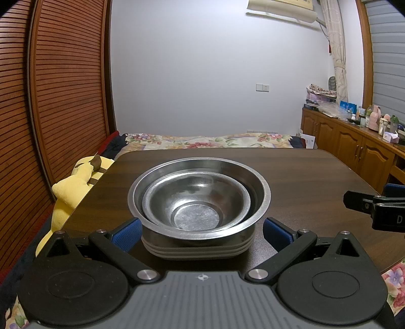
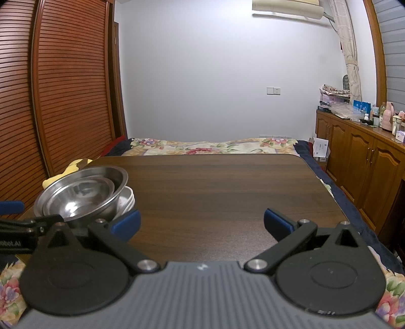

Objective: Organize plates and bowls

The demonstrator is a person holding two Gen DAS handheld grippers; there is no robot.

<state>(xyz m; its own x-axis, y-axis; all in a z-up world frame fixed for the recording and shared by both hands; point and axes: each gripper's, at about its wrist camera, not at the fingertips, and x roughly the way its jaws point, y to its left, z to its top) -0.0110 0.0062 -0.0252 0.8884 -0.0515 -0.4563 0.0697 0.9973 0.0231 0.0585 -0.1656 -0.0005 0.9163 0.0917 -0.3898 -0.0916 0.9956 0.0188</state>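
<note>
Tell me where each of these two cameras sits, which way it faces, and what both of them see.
Left wrist: on the left gripper, facing the nested steel bowls on stacked plates; its blue fingers straddle them, open.
Right wrist: on the right gripper, facing bare table; open, empty.
Shared: bowls, table, bed, and each other's gripper.

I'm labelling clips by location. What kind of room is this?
Most likely a bedroom: a bed with a floral cover behind the table, a slatted wooden wardrobe, and a wall air conditioner.
</note>
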